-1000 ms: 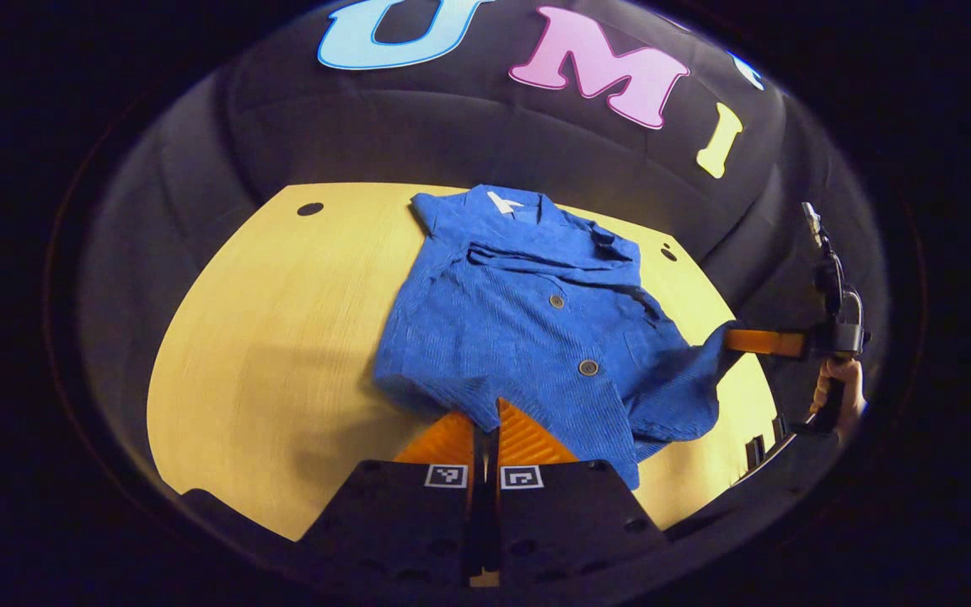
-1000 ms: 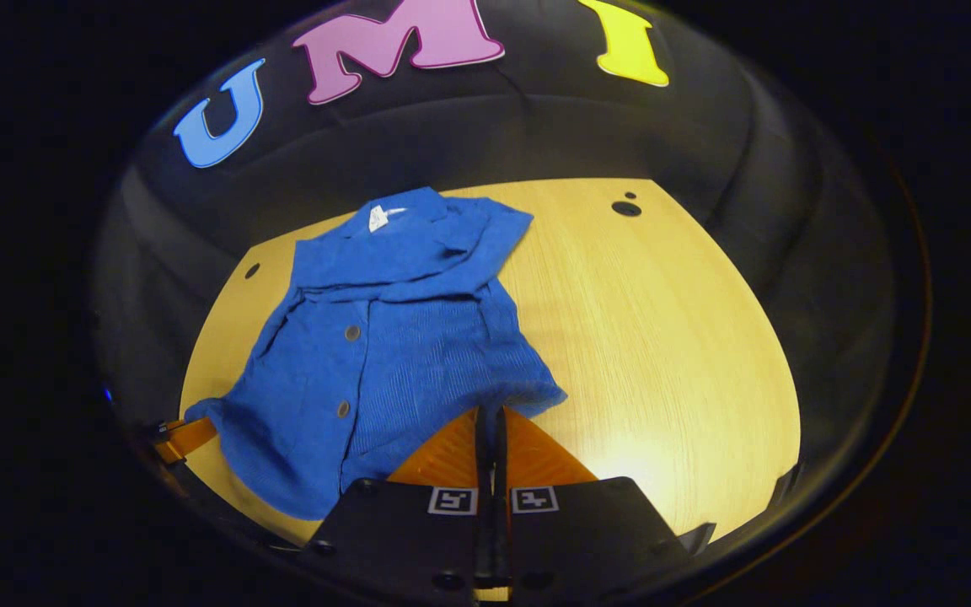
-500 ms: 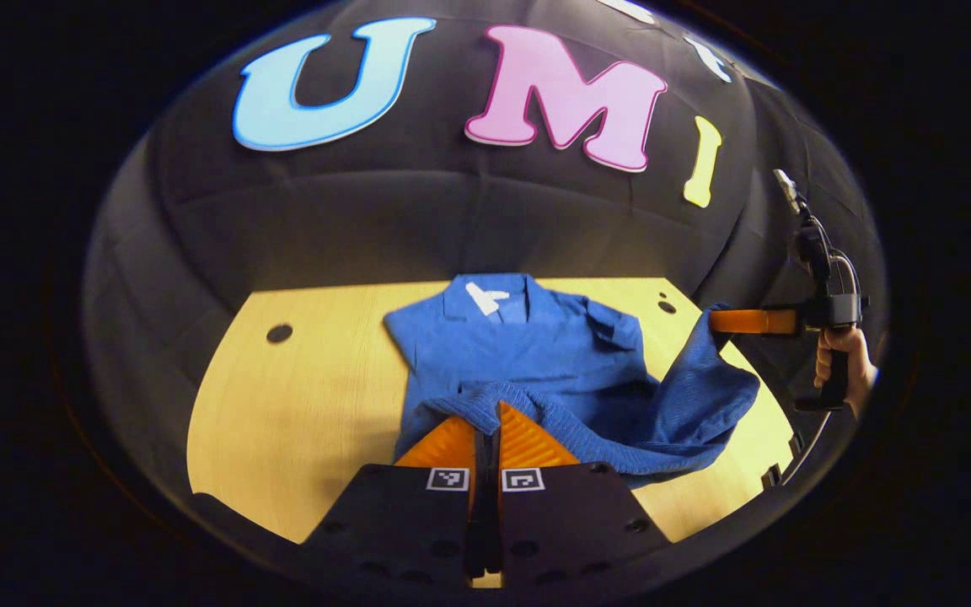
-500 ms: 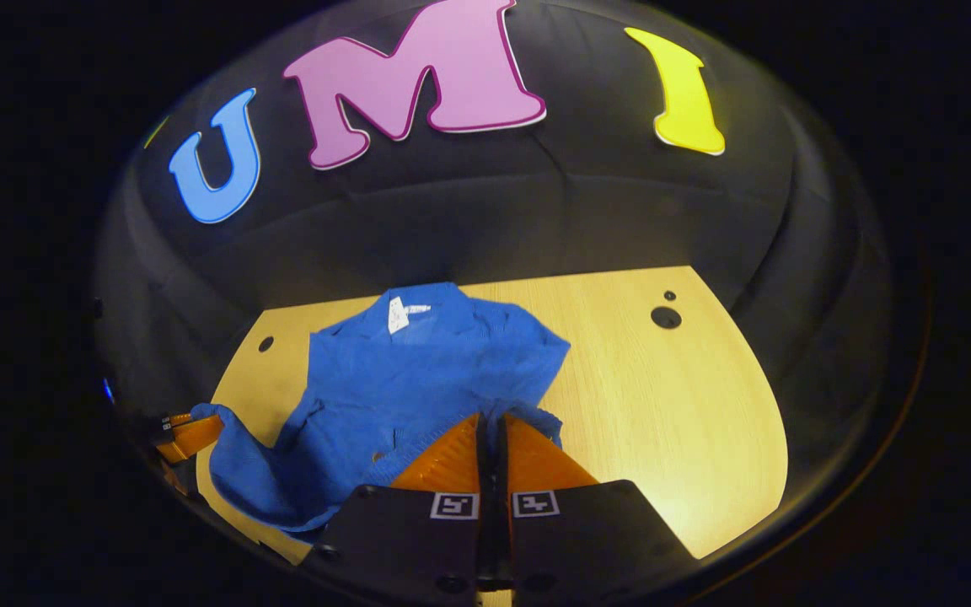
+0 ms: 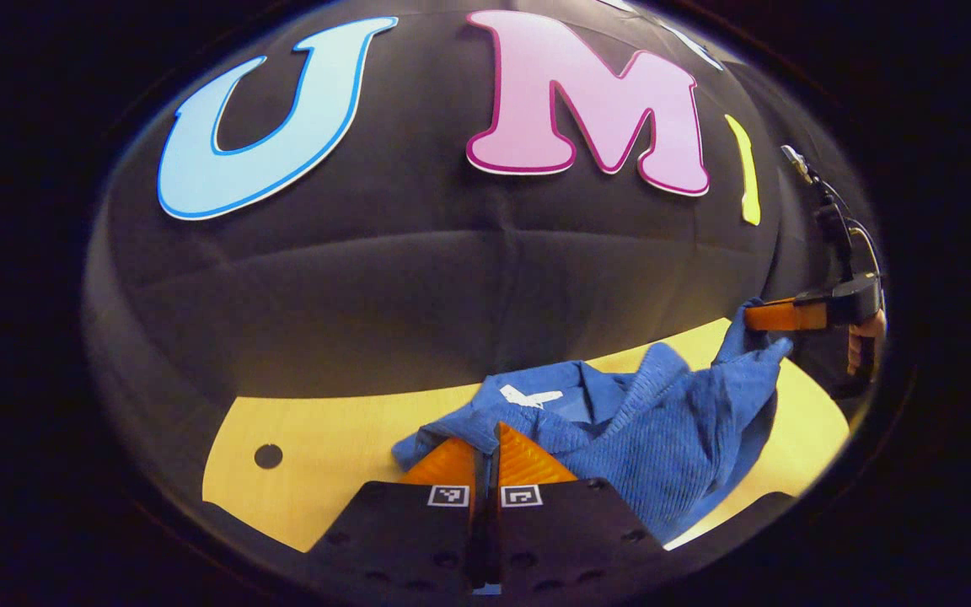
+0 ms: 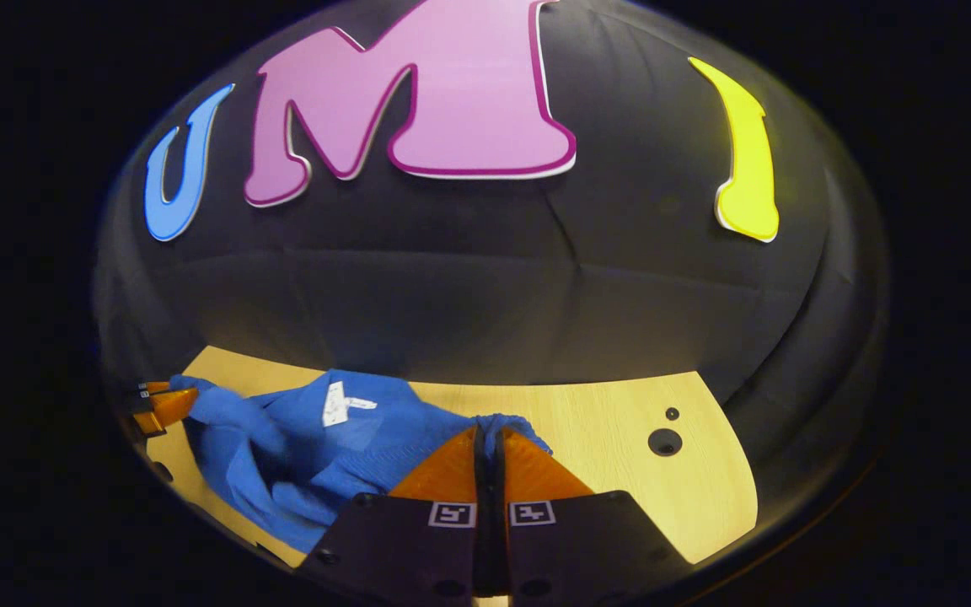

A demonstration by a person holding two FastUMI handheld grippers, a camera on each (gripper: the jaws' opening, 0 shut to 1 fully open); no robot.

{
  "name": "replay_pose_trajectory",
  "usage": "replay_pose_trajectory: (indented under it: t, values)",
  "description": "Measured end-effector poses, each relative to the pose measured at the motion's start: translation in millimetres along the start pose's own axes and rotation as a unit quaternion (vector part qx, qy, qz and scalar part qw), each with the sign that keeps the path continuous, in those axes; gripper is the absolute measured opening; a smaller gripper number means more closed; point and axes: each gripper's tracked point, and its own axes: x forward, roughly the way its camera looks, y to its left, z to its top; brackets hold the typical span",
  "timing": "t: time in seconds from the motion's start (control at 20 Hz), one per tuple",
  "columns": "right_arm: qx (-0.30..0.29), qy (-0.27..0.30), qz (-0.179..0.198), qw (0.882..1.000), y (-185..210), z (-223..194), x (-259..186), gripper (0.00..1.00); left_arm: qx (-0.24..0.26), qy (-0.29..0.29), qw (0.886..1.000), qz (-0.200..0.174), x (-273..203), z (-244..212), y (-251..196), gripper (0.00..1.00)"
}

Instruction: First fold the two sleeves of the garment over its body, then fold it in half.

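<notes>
1. Left gripper view: the left gripper (image 5: 485, 443) has its jaws closed tight on the near hem of the blue ribbed button-up shirt (image 5: 662, 430), with cloth bunched right at the tips. The shirt sits on the light wooden surface (image 5: 325, 438), its collar end pointing away toward the black booth wall and its long axis running from the camera to the wall. The hem side is lifted up over the body. There's a white neck label (image 5: 529, 395) inside the collar, too small to read.
2. Same view, far right: the right gripper (image 5: 755, 317), held by a hand (image 5: 861, 341), pinches the other hem corner up in the air.
3. Right gripper view: the right gripper (image 6: 490, 438) is clamped shut on the shirt (image 6: 300, 447) edge, and the label (image 6: 335, 404) shows but isn't legible. The left gripper (image 6: 169, 403) sits at the far left edge with blue fabric at its tips.
</notes>
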Motion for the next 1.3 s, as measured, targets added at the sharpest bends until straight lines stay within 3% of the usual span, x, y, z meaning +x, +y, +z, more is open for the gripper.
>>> replay_pose_trajectory:
  t: [0.1, 0.15, 0.25, 0.3, 0.65, 1.05, 1.1, 1.25, 1.3]
  values:
    - [0.013, -0.013, -0.018, 1.000, -5, -5, 29, 0.07, 0.009, -0.027, 1.000, 0.004, 30, -3, 8, 0.00]
    - [0.014, -0.018, -0.023, 0.999, -5, -8, 40, 0.37, 0.002, -0.038, 0.999, 0.007, 36, -4, 12, 0.14]
    - [0.012, -0.018, -0.034, 0.999, -8, -14, 50, 0.99, -0.017, -0.036, 0.999, 0.020, 50, -14, 17, 0.60]
    - [0.009, -0.017, -0.031, 0.999, -6, -14, 48, 0.96, -0.026, -0.027, 0.999, 0.027, 48, -23, 16, 0.83]
    - [-0.028, -0.048, -0.032, 0.998, 3, -4, 2, 0.98, -0.090, -0.011, 0.995, 0.041, 4, -25, 7, 0.84]
    - [-0.039, -0.083, -0.028, 0.995, 21, 9, -87, 0.98, -0.091, -0.066, 0.993, 0.042, -89, 5, -3, 0.84]
    - [-0.036, -0.092, -0.028, 0.995, 23, 13, -101, 0.94, -0.086, -0.076, 0.993, 0.042, -102, 8, -3, 0.83]
    - [-0.026, -0.116, -0.025, 0.993, 30, 23, -147, 0.98, -0.089, -0.091, 0.991, 0.035, -148, 14, -9, 0.84]
    - [-0.023, -0.123, -0.024, 0.992, 34, 25, -162, 0.94, -0.096, -0.097, 0.990, 0.036, -165, 16, -9, 0.84]
